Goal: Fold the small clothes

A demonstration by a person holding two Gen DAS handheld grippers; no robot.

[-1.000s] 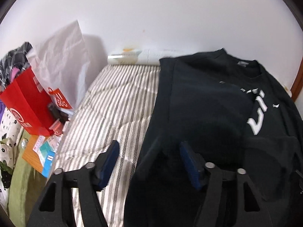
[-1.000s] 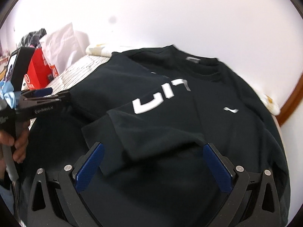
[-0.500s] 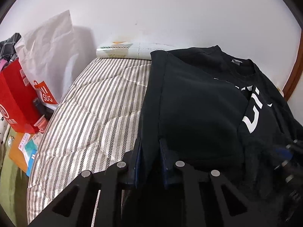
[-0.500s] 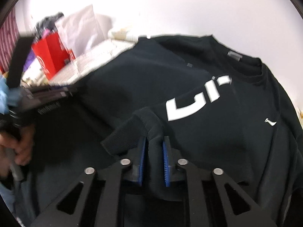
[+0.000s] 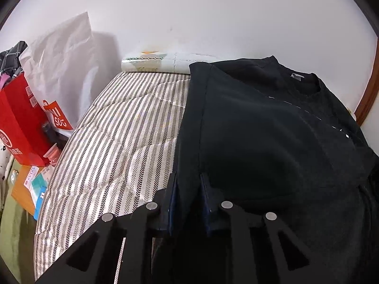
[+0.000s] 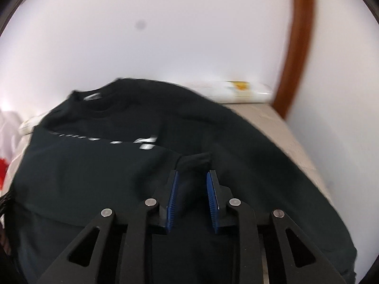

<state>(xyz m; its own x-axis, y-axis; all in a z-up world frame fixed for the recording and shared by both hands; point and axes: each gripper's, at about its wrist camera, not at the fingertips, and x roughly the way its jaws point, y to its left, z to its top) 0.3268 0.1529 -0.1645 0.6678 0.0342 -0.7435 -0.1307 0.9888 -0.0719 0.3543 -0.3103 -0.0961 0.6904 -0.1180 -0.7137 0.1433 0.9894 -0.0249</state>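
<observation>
A black sweatshirt lies spread on the striped bedcover, collar toward the wall. At its left edge the left gripper is clamped on a fold of the cloth. The right gripper has just eased wider, with the bunched sleeve cuff between its blue pads; it seems pinched. The fabric looks soft, limp and light, so it will likely sag; hems and cuffs give the surest hold.

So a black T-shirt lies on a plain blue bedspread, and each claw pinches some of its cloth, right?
Not quite: the bedspread is striped black and white, not plain blue, as the left wrist view shows. The black T-shirt does lie on it, and the left claw and right claw each pinch its cloth.
</observation>
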